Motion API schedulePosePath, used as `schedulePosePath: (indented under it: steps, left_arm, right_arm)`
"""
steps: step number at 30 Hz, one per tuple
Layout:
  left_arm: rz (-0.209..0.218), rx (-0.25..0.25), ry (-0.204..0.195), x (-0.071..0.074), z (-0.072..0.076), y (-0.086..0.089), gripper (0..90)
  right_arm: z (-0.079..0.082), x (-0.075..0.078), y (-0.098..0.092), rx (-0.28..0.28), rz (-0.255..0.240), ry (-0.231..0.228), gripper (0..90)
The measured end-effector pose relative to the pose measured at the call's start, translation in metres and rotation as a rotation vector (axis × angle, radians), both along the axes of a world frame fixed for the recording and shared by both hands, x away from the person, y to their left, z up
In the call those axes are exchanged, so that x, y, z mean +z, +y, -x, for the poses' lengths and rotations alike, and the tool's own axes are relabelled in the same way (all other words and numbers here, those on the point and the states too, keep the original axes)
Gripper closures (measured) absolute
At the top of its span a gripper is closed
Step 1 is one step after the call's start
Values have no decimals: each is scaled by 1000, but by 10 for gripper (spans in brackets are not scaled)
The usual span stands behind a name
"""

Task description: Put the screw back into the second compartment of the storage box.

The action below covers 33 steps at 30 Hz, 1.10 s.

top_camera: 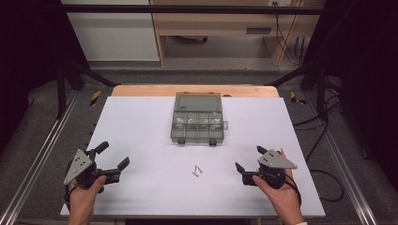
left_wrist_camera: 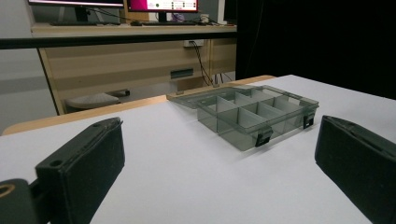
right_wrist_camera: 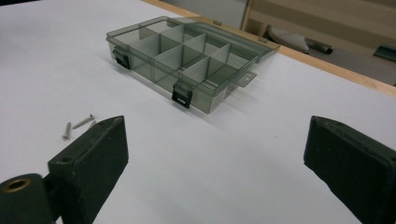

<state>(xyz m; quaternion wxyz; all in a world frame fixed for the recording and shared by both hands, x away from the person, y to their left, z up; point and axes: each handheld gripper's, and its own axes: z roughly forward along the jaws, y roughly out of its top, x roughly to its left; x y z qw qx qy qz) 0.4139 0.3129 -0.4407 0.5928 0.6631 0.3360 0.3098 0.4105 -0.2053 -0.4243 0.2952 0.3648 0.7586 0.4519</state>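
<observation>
Right gripper view: screws (right_wrist_camera: 77,124) at ten o'clock, organizer box (right_wrist_camera: 187,58) beyond, right gripper (right_wrist_camera: 215,154) wide. Left gripper view: left gripper (left_wrist_camera: 219,163) wide, box at one o'clock.

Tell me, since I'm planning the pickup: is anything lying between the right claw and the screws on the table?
Nothing visible does. The screws lie on bare white table between the right claw, standing open, and the left claw. The open compartment box sits farther back, off that line.
</observation>
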Motion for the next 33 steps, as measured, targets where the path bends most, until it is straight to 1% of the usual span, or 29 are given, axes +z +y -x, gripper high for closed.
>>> schedulePosePath:
  steps: [1,2,3,4,5,6,8,10,11,12,14,15,16,18,20,21,22,24,25,27,28,29,32,33]
  left_arm:
    - [-3,2,-1,0,0,-1,13]
    - [-3,2,-1,0,0,-1,13]
    - [-8,2,-3,0,0,-1,13]
    - [-9,0,-4,1,0,-2,13]
    - [-9,0,-4,1,0,-2,13]
    - [-8,-2,-4,1,1,-2,13]
    - [-11,0,-5,1,1,-2,13]
    - [-8,-3,-4,1,1,-2,13]
    - [-9,-1,-5,0,1,-3,13]
    - [-10,-2,-6,0,1,-3,13]
    - [-15,-5,-9,1,1,-4,13]
    - [-16,-8,-5,0,0,-4,12]
    - [-16,-8,-5,0,0,-4,11]
    - [-16,-11,-6,0,1,-5,11]
    - [-16,-12,-6,1,1,-6,11]
    - [-21,-13,-6,1,1,-7,11]
    - [-21,-13,-6,1,1,-7,11]
    - [-26,-18,-9,1,1,-8,11]
    - [-33,-19,-8,1,2,-10,10]
    - [-33,-18,-12,1,2,-11,10]
    - [-33,-18,-12,1,2,-11,10]
    - [-28,-15,-10,1,2,-11,10]
    - [-30,-12,-7,1,2,-12,10]
    - [-29,-11,-7,2,2,-12,10]
  right_arm:
    - [0,3,2,2,1,18,59]
    - [0,3,2,2,1,18,59]
    - [-2,9,6,0,26,68,49]
    - [-3,11,8,-3,47,90,49]
    - [-3,11,8,-3,47,90,49]
    - [-4,16,14,10,84,111,50]
    - [-6,19,19,20,121,146,50]
    - [-9,21,26,16,161,193,62]
    - [-9,21,26,16,161,193,62]
    - [-14,22,32,20,168,235,63]
    - [-16,22,34,26,165,242,64]
    - [-19,22,42,33,187,263,66]
    - [-19,22,42,33,187,263,66]
    - [-22,23,52,46,211,276,70]
    - [-22,23,56,49,217,277,71]
    - [-24,23,62,50,232,304,71]
    - [-24,23,62,50,232,304,71]
    - [-25,23,68,51,250,322,76]
    - [-25,24,75,52,266,341,78]
    - [-25,23,81,62,270,364,83]
    - [-25,23,81,62,270,364,83]
    - [-26,23,84,60,267,383,87]
    - [-29,21,87,58,279,392,90]
    - [-31,21,88,58,275,400,90]
